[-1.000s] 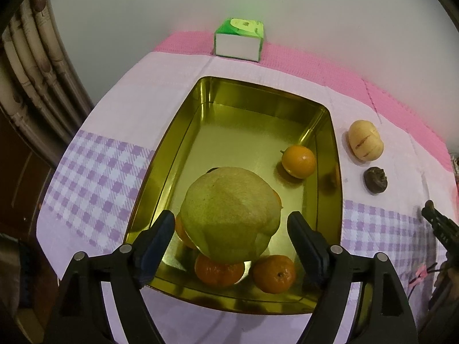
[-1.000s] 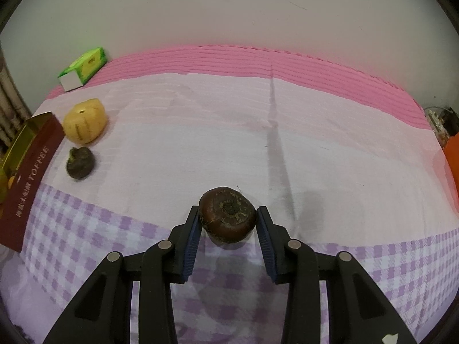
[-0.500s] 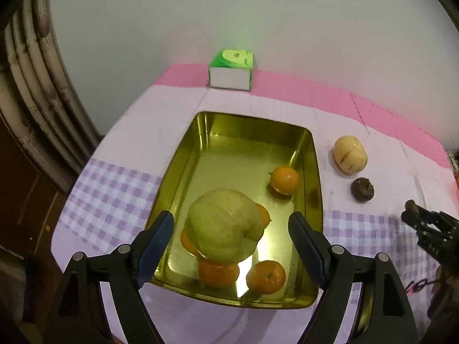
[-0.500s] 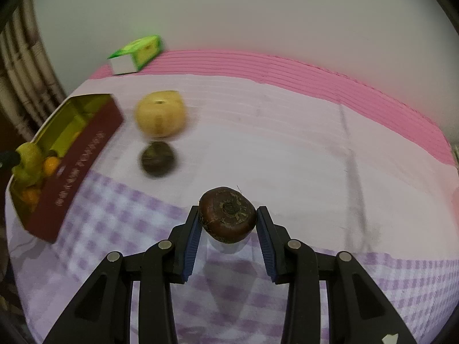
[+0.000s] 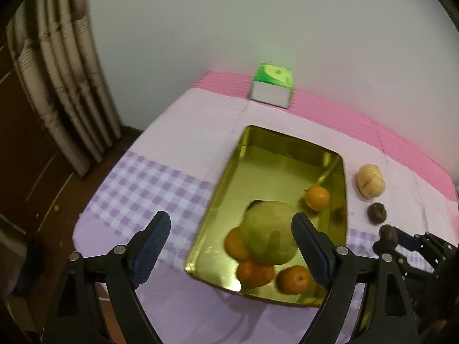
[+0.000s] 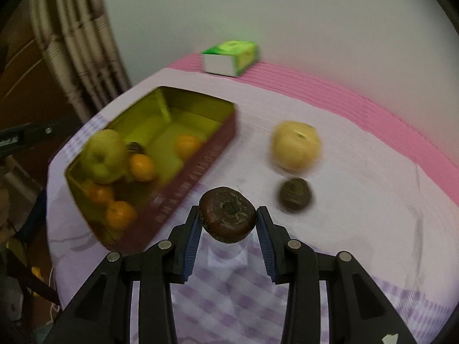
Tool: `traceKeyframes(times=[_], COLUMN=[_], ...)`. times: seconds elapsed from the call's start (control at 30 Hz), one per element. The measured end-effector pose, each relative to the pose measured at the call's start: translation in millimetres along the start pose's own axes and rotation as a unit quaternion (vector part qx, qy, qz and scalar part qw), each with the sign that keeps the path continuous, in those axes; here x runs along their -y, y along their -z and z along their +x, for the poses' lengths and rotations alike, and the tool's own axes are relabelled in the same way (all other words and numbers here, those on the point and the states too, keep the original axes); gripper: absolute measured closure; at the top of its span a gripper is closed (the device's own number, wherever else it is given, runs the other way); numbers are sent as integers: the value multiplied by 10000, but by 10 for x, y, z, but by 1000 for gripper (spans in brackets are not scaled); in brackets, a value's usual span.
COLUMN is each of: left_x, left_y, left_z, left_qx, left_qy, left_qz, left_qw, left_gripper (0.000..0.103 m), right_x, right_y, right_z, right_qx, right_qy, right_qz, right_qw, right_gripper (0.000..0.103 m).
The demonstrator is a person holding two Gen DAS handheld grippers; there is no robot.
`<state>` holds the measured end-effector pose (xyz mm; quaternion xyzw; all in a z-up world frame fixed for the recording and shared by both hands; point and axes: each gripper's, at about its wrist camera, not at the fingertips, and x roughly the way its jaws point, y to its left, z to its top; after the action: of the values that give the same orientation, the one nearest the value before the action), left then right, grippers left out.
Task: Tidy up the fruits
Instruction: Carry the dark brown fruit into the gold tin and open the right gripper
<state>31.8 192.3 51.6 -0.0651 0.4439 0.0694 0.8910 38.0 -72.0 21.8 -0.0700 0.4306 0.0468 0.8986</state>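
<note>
A gold tin tray (image 5: 275,154) (image 6: 218,109) holds a big green fruit (image 5: 269,232) (image 6: 104,154) and several oranges (image 5: 317,197). My left gripper (image 5: 232,246) is open and empty, raised above the tray's near left edge. My right gripper (image 6: 228,226) is shut on a dark brown round fruit (image 6: 228,215) and holds it above the cloth, right of the tray; it also shows in the left wrist view (image 5: 388,233). A pale yellow fruit (image 5: 370,183) (image 6: 295,146) and another dark brown fruit (image 5: 376,213) (image 6: 295,193) lie on the cloth right of the tray.
A green and white box (image 5: 272,89) (image 6: 229,57) stands at the back by the wall. Curtains (image 5: 63,86) hang at the left past the table edge. The table has a white, pink and purple checked cloth (image 5: 149,177).
My left gripper has lifted up and back to the left, away from the green fruit in the tray. My right gripper has swung left toward the tray with the dark fruit held.
</note>
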Motion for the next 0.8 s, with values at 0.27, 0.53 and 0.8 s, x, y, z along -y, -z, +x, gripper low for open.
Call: traceKeyframes(times=[0.27, 0.53, 0.8], left_x=[-345, -556, -578], left_y=[24, 62, 70], left_z=[-12, 19, 66], left_qx=[-91, -209, -290], left_qy=[-234, -373, -397], left_qz=[-429, -755, -820], left_qw=[9988, 9962, 9954], left_gripper=[17, 17, 17], right_x=[-567, -813, -906], right_y=[-234, -325, -327], right_z=[188, 392, 538], right_qx=[-28, -127, -225], right_qy=[-419, -489, -452], right_qz=[-528, -840, -1001], right_qw=[9977, 9952, 9937], right_gripper=[67, 67, 67])
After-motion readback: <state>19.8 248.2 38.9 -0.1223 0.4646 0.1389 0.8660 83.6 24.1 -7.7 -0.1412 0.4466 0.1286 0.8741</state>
